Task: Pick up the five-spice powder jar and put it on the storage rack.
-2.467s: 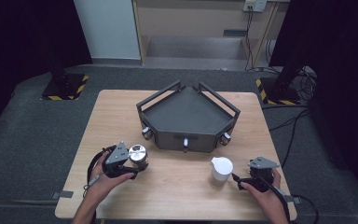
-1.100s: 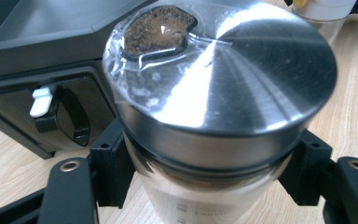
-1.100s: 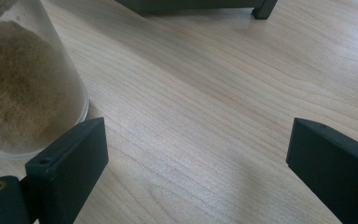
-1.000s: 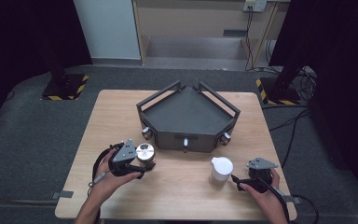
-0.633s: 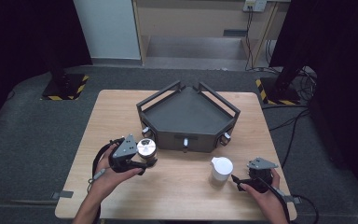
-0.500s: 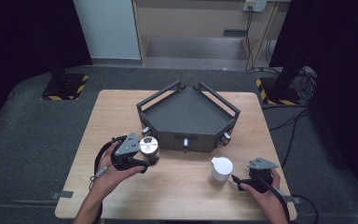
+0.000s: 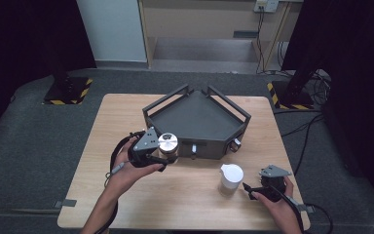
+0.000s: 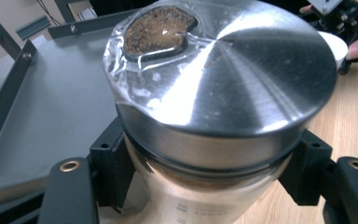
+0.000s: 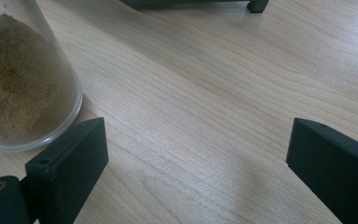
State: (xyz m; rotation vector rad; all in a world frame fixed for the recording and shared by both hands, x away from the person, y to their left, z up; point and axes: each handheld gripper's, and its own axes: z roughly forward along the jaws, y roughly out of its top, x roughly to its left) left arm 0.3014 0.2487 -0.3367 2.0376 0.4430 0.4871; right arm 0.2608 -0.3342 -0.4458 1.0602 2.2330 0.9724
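A glass jar with a round steel lid [image 7: 167, 143] [image 8: 242, 88] is held off the table by my left gripper [image 7: 161, 155] [image 8: 205, 172], whose jaws clamp its glass body just below the lid. Brown powder shows through a plastic-covered opening in the lid [image 8: 156, 28]. The jar hangs at the front left corner of the dark grey tray [image 7: 195, 119] [image 8: 46, 107]. A second glass jar with a white lid [image 7: 231, 178] holds brown powder [image 9: 14, 79] and stands on the wooden table [image 7: 175, 200]. My right gripper [image 7: 255, 187] [image 9: 196, 168] rests open just right of it, nothing between its jaws.
The tray is a fan-shaped box with raised black rails and small knobs [image 7: 236, 143] on its front face. A person's hands [image 7: 126, 175] come in from the near edge. Black curtains and a yellow-striped floor base [image 7: 68, 95] lie beyond the table.
My left gripper has carried the steel-lidded jar up and to the right, from the table's front left toward the tray's front corner. The right gripper and the white-lidded jar have stayed put.
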